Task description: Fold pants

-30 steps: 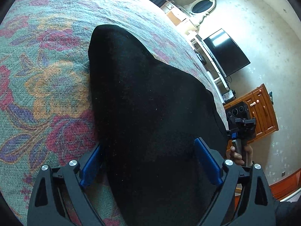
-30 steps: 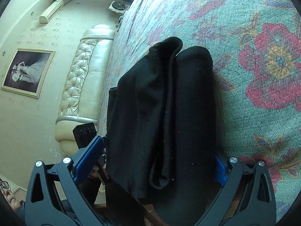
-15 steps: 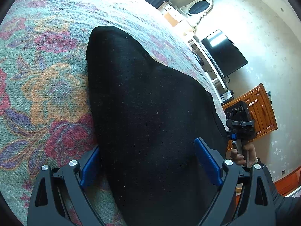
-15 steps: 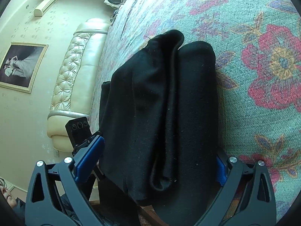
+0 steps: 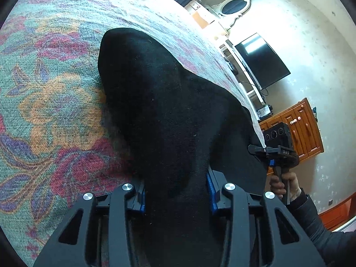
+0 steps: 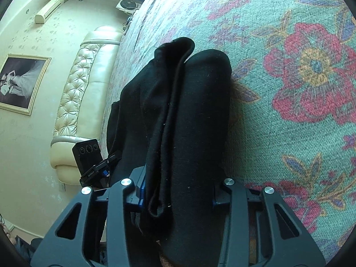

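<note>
Black pants (image 5: 169, 115) lie folded in layers on a floral bedspread (image 5: 44, 102). My left gripper (image 5: 175, 191) is shut on the near edge of the pants, the cloth bunched between its blue pads. My right gripper (image 6: 178, 191) is shut on the other near corner of the pants (image 6: 184, 111), where several folded layers and a hem show. The right gripper (image 5: 276, 149) also shows in the left wrist view at the bed's edge, and the left gripper (image 6: 93, 162) shows in the right wrist view.
The bedspread (image 6: 289, 89) covers the bed around the pants. A cream tufted headboard (image 6: 77, 102) stands at one end. A television (image 5: 262, 60), a wooden cabinet (image 5: 298, 129) and an oval mirror (image 5: 233, 7) stand by the wall beyond the bed.
Both grippers were open around the pants' near edge and have closed on the cloth. The pants have not shifted on the bed.
</note>
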Demonstrator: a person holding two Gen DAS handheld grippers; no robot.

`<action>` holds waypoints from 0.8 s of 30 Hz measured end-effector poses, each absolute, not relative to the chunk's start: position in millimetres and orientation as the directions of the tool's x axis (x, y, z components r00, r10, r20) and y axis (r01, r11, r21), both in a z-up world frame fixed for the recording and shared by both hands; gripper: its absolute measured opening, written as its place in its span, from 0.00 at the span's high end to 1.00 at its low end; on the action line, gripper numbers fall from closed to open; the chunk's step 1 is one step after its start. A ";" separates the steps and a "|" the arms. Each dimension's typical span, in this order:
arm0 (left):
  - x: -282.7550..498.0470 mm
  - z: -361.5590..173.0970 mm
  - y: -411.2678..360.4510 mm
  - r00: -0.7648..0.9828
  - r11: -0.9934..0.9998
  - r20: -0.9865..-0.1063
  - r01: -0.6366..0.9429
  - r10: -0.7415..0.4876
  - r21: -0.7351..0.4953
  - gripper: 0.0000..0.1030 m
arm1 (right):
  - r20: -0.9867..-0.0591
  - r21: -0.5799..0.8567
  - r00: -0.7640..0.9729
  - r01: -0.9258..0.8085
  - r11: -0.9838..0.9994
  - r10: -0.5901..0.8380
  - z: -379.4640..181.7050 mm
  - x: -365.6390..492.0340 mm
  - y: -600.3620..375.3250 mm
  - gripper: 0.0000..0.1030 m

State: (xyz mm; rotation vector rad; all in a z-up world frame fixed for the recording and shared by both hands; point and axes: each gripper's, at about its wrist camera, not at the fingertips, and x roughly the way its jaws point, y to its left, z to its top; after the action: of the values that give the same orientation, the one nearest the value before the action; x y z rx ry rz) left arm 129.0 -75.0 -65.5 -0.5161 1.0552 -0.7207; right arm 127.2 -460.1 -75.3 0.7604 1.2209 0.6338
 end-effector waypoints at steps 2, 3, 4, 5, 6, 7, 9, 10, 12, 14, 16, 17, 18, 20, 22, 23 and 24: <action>128.5 -64.8 -73.6 0.307 0.660 -0.587 0.278 -0.749 -0.698 0.63 | -0.571 0.803 0.245 -0.032 0.596 0.783 -73.7 124.5 -457.3 0.66; 129.1 -64.6 -69.4 0.309 0.659 -0.585 0.276 -0.750 -0.700 0.63 | -0.565 0.807 0.250 -0.034 0.590 0.787 -73.2 123.7 -455.9 0.66; 129.1 -63.6 -68.4 0.314 0.660 -0.583 0.275 -0.749 -0.699 0.63 | -0.559 0.810 0.255 -0.036 0.585 0.789 -72.5 122.9 -453.7 0.66; 129.3 -62.5 -67.7 0.316 0.661 -0.583 0.274 -0.748 -0.699 0.63 | -0.554 0.813 0.259 -0.035 0.581 0.791 -73.1 122.8 -453.0 0.67; 129.6 -61.3 -66.3 0.318 0.661 -0.583 0.276 -0.748 -0.697 0.63 | -0.547 0.819 0.259 -0.033 0.573 0.796 -73.3 123.0 -451.8 0.67; 130.0 -61.3 -63.4 0.321 0.662 -0.582 0.279 -0.747 -0.696 0.63 | -0.544 0.820 0.263 -0.036 0.572 0.797 -72.1 123.6 -449.9 0.67; 130.8 -59.4 -59.4 0.330 0.664 -0.580 0.277 -0.745 -0.695 0.65 | -0.533 0.825 0.268 -0.046 0.563 0.803 -71.3 124.9 -445.6 0.67; 131.2 -58.2 -56.7 0.333 0.665 -0.580 0.276 -0.743 -0.694 0.65 | -0.524 0.829 0.271 -0.053 0.556 0.807 -70.9 126.3 -443.2 0.67; 132.5 -56.2 -50.7 0.344 0.671 -0.582 0.275 -0.737 -0.688 0.66 | -0.510 0.837 0.271 -0.060 0.544 0.816 -70.9 130.9 -437.2 0.67; 134.2 -55.0 -42.2 0.357 0.675 -0.581 0.264 -0.732 -0.689 0.66 | -0.502 0.842 0.266 -0.069 0.536 0.823 -72.1 137.2 -428.7 0.67; 136.6 -54.6 -34.4 0.373 0.683 -0.583 0.253 -0.722 -0.685 0.66 | -0.494 0.847 0.261 -0.074 0.527 0.830 -73.3 144.5 -419.7 0.67; 138.2 -53.8 -29.8 0.381 0.689 -0.586 0.249 -0.716 -0.680 0.67 | -0.491 0.848 0.258 -0.079 0.524 0.832 -74.1 148.4 -415.5 0.67; 139.9 -53.2 -25.6 0.387 0.695 -0.589 0.245 -0.710 -0.676 0.67 | -0.485 0.851 0.256 -0.080 0.519 0.836 -74.9 153.0 -410.1 0.67; 144.2 -52.4 -14.6 0.401 0.706 -0.596 0.231 -0.696 -0.669 0.67 | -0.475 0.857 0.250 -0.084 0.508 0.843 -77.0 161.4 -399.7 0.67; 148.1 -51.6 -2.3 0.416 0.716 -0.601 0.216 -0.682 -0.664 0.67 | -0.469 0.861 0.241 -0.089 0.500 0.850 -79.0 172.5 -387.1 0.67; 149.7 -51.2 4.9 0.424 0.721 -0.604 0.208 -0.675 -0.661 0.67 | -0.464 0.864 0.235 -0.091 0.495 0.854 -79.9 177.9 -380.3 0.67; 150.9 -50.4 11.5 0.432 0.727 -0.606 0.201 -0.667 -0.656 0.67 | -0.462 0.865 0.227 -0.096 0.492 0.857 -80.6 183.5 -372.0 0.67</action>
State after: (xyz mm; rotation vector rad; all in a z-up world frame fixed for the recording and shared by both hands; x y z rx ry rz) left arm 150.9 11.5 -50.4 -0.5420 0.9837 -0.5751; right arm 183.5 -372.0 -80.6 0.8222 1.1565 0.7703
